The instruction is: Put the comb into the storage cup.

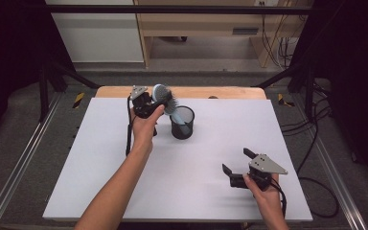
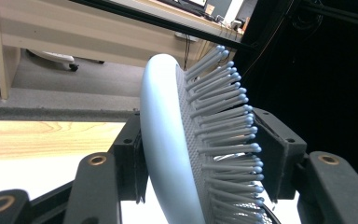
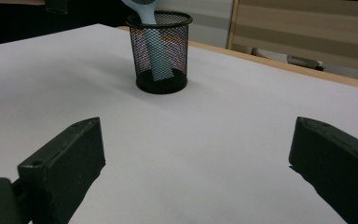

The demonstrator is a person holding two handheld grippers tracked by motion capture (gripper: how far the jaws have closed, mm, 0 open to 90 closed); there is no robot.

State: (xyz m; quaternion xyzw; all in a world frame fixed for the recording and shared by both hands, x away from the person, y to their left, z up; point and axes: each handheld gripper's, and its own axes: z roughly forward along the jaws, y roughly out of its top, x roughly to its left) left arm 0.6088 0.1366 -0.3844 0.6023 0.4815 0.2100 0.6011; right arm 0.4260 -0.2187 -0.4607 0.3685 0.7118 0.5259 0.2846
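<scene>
Left gripper (image 1: 154, 103) jaws bracket the pale blue hairbrush (image 1: 163, 98) head, one on its back, one at its bristles; right gripper (image 1: 237, 165) rests with jaws wide apart, holding nothing.

Brush handle already stands inside the black mesh cup (image 1: 182, 122) on the white table (image 1: 196, 191); release and withdrawal appear to remain. Whether the jaws press the head or merely flank it is unclear, and the left gripper view cuts off the handle.

Left gripper (image 1: 159, 101): black body, grey three-cornered plate on top, black cable trailing along the forearm. Its jaws are blocky black pads with small screw holes, on links with brass-coloured pivot bushings. Right gripper (image 1: 238, 160): same build, grey plate, black cable. Both forearms bare, no sleeves.
</scene>
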